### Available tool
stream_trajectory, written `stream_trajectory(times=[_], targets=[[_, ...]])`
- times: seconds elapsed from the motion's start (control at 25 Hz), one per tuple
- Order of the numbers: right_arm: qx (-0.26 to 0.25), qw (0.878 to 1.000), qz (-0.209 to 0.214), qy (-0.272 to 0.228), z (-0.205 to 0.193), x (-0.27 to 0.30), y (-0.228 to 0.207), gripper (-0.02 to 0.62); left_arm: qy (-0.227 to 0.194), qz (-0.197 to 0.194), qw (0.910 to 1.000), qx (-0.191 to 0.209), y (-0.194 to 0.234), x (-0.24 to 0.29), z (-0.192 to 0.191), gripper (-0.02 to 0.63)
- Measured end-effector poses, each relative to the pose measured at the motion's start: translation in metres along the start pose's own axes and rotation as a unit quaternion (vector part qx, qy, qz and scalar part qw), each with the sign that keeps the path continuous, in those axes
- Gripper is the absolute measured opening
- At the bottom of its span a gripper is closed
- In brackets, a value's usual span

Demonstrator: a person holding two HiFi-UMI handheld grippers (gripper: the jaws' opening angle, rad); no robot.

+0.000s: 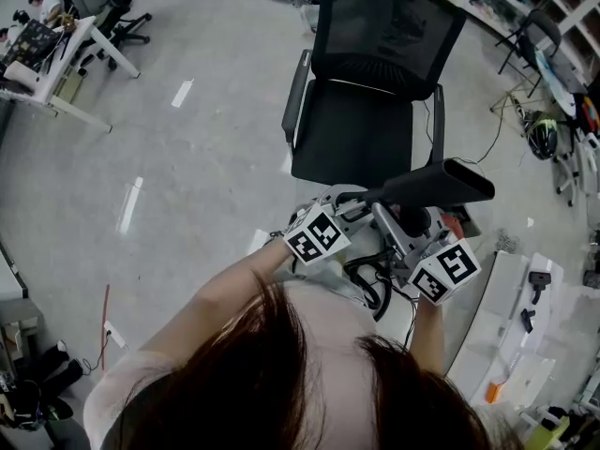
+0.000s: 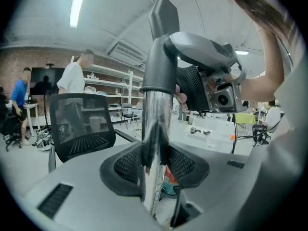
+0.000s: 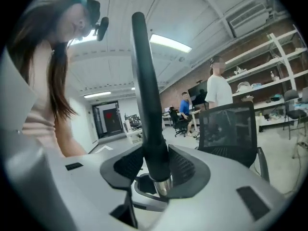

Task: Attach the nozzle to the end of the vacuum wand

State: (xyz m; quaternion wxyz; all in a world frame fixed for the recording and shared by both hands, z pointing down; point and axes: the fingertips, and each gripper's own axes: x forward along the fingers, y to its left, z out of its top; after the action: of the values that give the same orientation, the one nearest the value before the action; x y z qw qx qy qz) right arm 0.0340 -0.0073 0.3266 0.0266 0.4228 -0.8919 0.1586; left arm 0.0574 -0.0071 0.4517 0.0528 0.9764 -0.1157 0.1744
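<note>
Left gripper (image 2: 155,162), jaws closed tight on the shiny silver metal vacuum wand (image 2: 155,114). Right gripper (image 3: 156,165), jaws clamped round the long black tapered plastic nozzle (image 3: 147,95), which meets the wand's end. Likely risk: pushing off-axis could seat it crooked, or the polished tube could slip.

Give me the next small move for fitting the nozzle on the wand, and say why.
Probably a short push of the right gripper along the tube, to seat the joint. Its tongs are shut on the long black plastic nozzle, those of the left gripper on the shiny metal vacuum wand; the nozzle's collar already sleeves the wand's end, with bare metal just below it.
</note>
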Motion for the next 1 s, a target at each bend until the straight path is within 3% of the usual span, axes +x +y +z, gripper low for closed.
stream_trajectory(times=[0.36,0.48,0.6,0.84,1.0], targets=[[-0.043,0.988,-0.145,-0.027,0.001,0.013,-0.008,0.169,0.000,0.021,0.9998,-0.001,0.008,0.004,0.000,0.155],[-0.021,0.982,-0.182,-0.052,-0.001,0.008,-0.014,0.169,-0.003,0.024,0.9997,0.000,0.007,0.008,0.000,0.155],[0.008,0.976,-0.204,-0.081,0.002,0.006,-0.015,0.167,-0.003,0.026,0.9997,0.000,0.008,0.006,0.000,0.155],[0.012,0.961,-0.257,-0.099,0.006,0.005,-0.017,0.167,-0.003,0.029,0.9996,0.004,0.008,0.008,0.001,0.155],[0.022,0.964,-0.247,-0.092,0.006,0.005,-0.016,0.169,-0.004,0.026,0.9996,0.006,0.006,0.008,0.002,0.155]])
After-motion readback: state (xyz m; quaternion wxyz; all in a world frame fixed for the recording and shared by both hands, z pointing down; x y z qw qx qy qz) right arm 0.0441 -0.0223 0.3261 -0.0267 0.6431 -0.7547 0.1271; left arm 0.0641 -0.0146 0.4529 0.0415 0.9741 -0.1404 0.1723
